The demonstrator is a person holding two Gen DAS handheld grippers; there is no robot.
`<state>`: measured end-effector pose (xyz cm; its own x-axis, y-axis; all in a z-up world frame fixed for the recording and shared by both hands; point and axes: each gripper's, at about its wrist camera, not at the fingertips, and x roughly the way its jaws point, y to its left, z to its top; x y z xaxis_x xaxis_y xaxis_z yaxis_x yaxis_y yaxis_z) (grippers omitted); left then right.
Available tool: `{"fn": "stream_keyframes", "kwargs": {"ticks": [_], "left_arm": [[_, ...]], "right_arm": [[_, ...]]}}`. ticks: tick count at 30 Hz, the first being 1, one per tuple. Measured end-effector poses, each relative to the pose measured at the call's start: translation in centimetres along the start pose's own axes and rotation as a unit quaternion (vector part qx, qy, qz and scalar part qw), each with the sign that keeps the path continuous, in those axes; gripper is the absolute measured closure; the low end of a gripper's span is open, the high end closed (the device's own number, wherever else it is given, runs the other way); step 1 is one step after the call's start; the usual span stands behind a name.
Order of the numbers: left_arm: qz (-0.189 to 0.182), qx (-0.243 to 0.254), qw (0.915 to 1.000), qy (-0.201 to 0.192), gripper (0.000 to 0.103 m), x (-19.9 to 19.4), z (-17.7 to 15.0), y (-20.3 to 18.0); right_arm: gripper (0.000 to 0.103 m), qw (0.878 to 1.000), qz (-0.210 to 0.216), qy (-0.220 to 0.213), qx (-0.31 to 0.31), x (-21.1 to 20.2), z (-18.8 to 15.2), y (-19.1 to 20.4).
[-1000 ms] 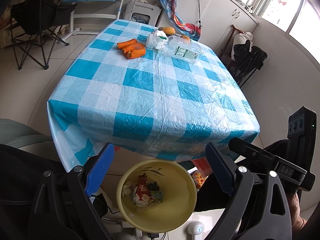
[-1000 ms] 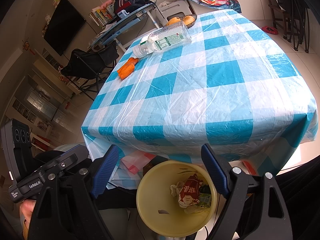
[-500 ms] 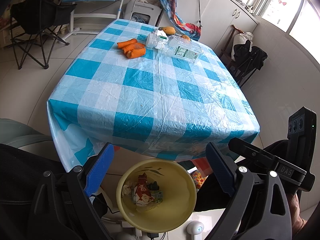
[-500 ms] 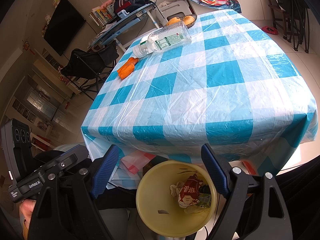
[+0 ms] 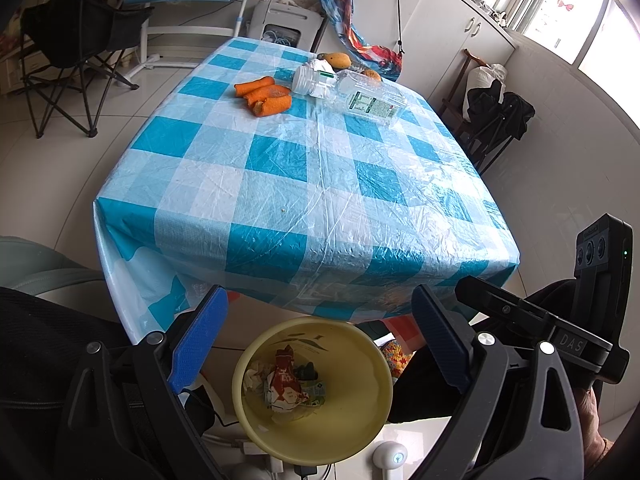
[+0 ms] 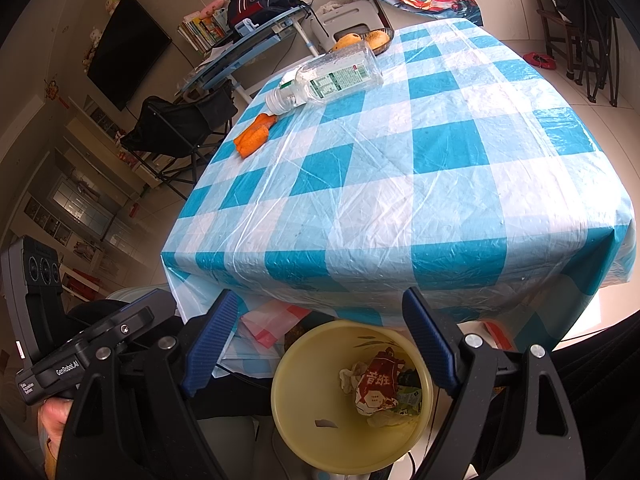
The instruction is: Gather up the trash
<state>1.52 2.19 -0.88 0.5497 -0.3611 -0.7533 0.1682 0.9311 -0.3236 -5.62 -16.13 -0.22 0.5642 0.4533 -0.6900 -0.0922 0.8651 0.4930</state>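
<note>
On table (image 5: 280, 184): one bottle (image 5: 360, 94), three carrots (image 5: 266, 96).

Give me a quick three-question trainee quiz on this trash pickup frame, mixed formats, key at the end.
1. True or false: the left gripper and the right gripper both hold nothing.
2. Multiple choice: where is the red wrapper? A) on the table B) inside the yellow bin C) between the left gripper's jaws
3. Fill in: the clear bottle lies on its ____ near the table's far end, beside the carrots.

Key: 1 true; 2 B; 3 side
</note>
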Motion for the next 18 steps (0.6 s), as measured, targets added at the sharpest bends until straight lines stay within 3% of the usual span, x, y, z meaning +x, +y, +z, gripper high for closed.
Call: {"fn": "stream_keyframes", "kwargs": {"ticks": [18], "left_arm": [[0.000, -0.001, 1.0000, 0.000, 0.013, 0.00, 0.05, 0.02]], "right_arm": [[0.019, 1.000, -0.003, 0.000, -0.004, 0.07, -0.03, -0.51]]}}
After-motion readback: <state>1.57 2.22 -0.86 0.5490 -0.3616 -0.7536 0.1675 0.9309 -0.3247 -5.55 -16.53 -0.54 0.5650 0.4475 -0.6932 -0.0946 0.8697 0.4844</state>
